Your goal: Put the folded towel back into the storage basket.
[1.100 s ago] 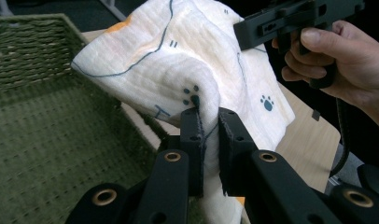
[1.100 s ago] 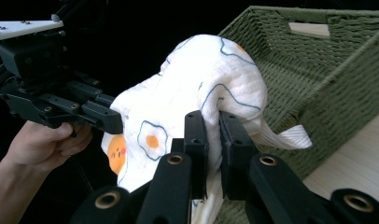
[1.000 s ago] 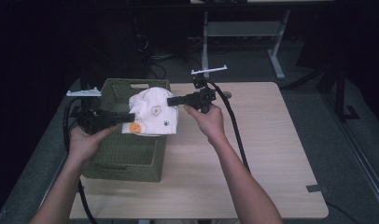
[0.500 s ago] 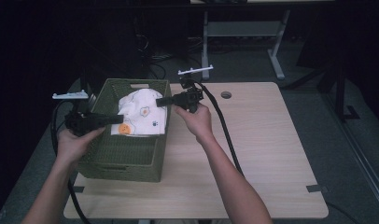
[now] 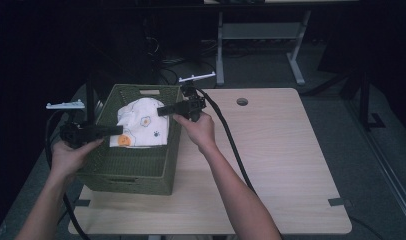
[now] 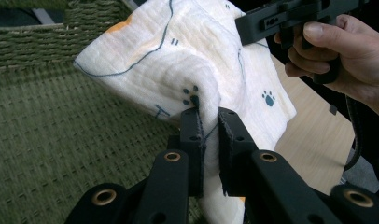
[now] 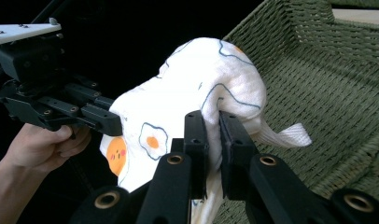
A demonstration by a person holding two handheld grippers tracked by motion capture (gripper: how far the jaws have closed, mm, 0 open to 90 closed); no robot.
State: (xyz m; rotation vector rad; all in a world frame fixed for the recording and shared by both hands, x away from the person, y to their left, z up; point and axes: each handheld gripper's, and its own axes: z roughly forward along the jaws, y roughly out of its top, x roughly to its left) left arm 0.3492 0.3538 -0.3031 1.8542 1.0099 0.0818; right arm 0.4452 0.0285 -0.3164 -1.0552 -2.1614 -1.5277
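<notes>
The table [image 5: 271, 165] carries a green woven basket [image 5: 141, 177] at its left end, and a white printed cloth [image 5: 141, 125] hangs over the basket's inside, stretched between the two grippers. The left gripper [image 6: 208, 123] has its jaws clamped narrow on one fold of the cloth, by the paw prints; the right gripper [image 7: 211, 126] pinches another fold just as tightly, beside the fried-egg print. In the high view the left gripper [image 5: 116, 131] comes in over the basket's left wall and the right gripper [image 5: 163, 110] over its far right corner. The step in hand looks like lowering the cloth into the basket. Next both hands would need to sink together until the cloth rests on the bottom, then part their jaws and draw back without snagging it.
</notes>
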